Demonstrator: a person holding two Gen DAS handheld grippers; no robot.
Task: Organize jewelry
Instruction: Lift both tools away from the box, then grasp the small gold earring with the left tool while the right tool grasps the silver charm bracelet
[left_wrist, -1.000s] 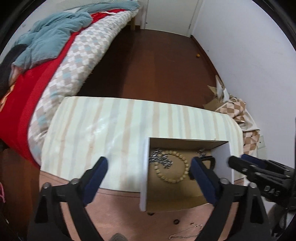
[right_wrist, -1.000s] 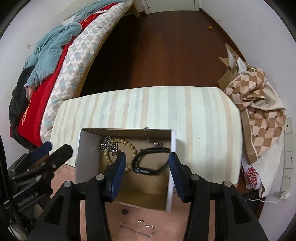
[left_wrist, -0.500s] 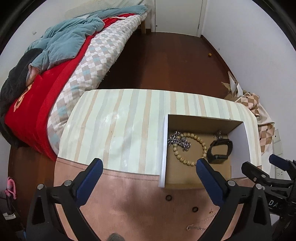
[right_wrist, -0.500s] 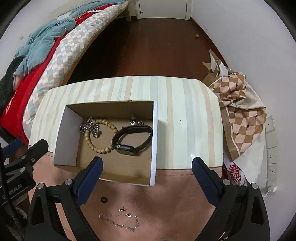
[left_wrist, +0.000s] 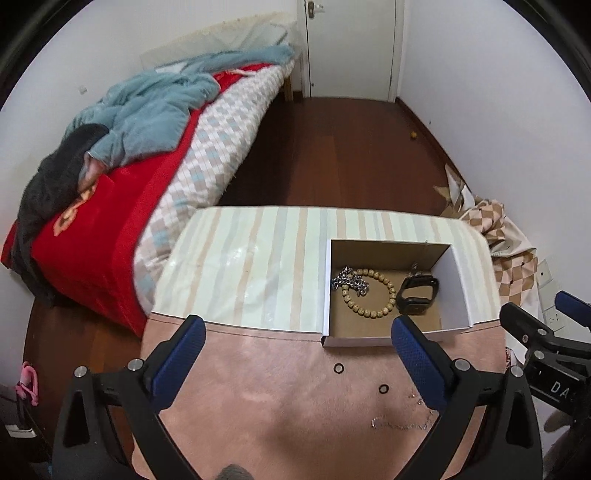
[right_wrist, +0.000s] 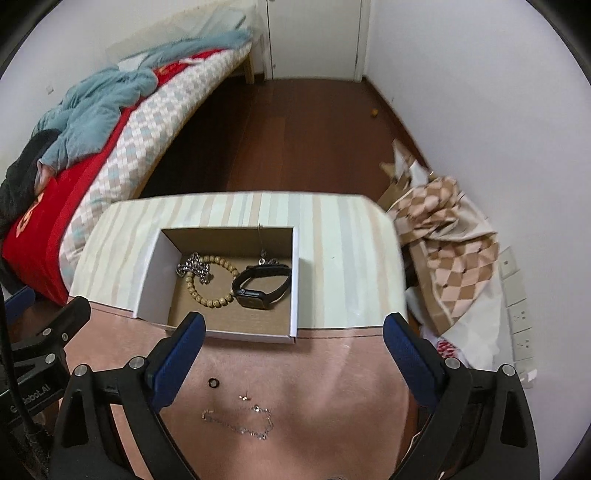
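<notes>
The table (right_wrist: 351, 258) has a cloth with pale green, cream and tan stripes far off and plain pink near. The box (right_wrist: 155, 273) is white outside, brown inside. In it lie tan beads (right_wrist: 210, 295), a silver chain (right_wrist: 195, 269) and a black watch (right_wrist: 258, 288). The bed (left_wrist: 110, 229) on the left is red with a blue blanket (left_wrist: 147, 110).

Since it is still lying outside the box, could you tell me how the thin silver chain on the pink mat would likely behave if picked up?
The thin silver chain lies in a loose squiggle, so it is probably floppy and would dangle. Its fine links look light and may slip between the right gripper pads. It lies flat on the pink mat, so pinching it could be fiddly.
</notes>
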